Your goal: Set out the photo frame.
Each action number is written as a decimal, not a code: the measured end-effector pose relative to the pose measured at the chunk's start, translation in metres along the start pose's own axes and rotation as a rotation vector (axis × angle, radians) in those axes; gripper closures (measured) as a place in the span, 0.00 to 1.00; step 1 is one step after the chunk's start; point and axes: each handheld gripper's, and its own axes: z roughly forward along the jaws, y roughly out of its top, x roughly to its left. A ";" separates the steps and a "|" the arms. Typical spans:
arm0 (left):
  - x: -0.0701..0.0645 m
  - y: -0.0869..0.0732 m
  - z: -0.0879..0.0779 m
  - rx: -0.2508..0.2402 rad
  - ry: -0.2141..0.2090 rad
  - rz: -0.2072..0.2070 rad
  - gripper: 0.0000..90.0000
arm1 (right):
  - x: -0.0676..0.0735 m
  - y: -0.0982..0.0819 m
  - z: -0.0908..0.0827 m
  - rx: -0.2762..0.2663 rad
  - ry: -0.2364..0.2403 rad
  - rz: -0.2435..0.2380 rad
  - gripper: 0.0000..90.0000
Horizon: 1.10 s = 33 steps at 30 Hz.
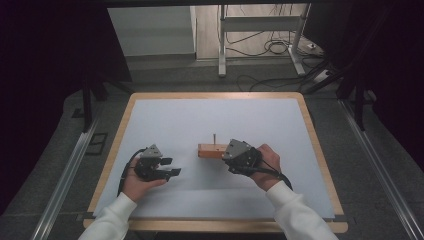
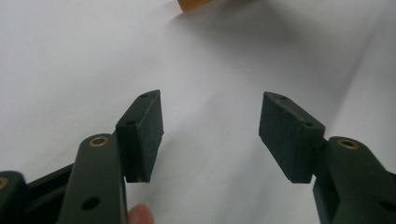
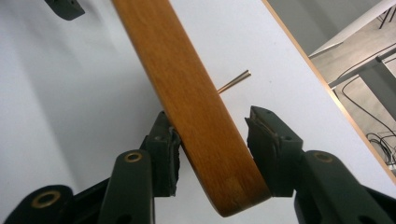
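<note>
Right tool [image 3: 212, 135] straddling wooden block [image 3: 187, 93] end on the bench [image 1: 165, 120], barely pinching yet. Left tool [image 2: 210, 135] wide, empty. Could slip or twist out, grabbed so near the tip.

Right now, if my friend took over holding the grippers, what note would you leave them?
Left gripper: open, nothing between its jaws, resting on the white table.
Right gripper: its jaws sit around the end of the wooden block; one pad touches, the other looks slightly off, so the grip is not firm.
A thin pin sticks out of the block.
Done: right gripper is at the block.
Left: probably grip it fully, then bring in the left gripper.
</note>
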 end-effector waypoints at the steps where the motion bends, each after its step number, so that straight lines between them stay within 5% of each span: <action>1: 0.000 0.000 0.000 -0.001 0.000 -0.001 0.43 | -0.001 0.002 0.001 -0.001 0.002 -0.005 0.66; 17: 0.002 -0.001 0.000 -0.004 0.000 -0.013 0.43 | -0.015 0.021 0.004 0.006 -0.001 -0.033 0.77; 33: 0.001 -0.001 -0.001 -0.006 0.000 -0.009 0.43 | 0.003 0.026 -0.038 -0.054 0.171 -0.063 0.77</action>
